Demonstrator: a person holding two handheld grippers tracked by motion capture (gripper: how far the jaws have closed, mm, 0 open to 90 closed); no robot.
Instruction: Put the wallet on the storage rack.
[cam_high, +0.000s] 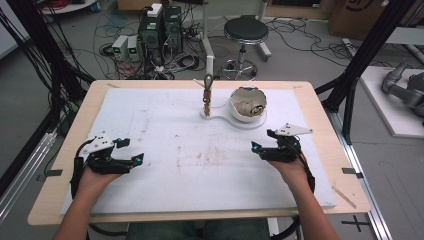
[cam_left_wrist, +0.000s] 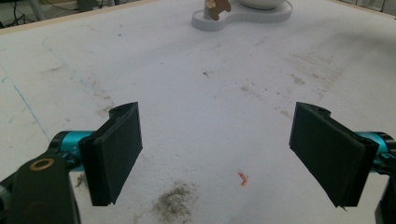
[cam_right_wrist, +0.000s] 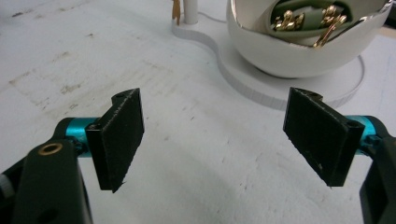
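A grey floor holds 1 black stool and tangled cables.

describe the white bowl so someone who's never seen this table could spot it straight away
On the white mat covering the wooden table, look to the far edge, right of centre, where a flat white base lies. The white bowl sits on its wider round end. Unlike the thin upright post beside it, it is rounded, glossy, tilted open, with gold-coloured pieces inside.

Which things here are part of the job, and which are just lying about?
Part of the job:
white bowl holding gold clips
white stand with its hanging piece
left gripper
right gripper

Just lying about:
stool
floor electronics
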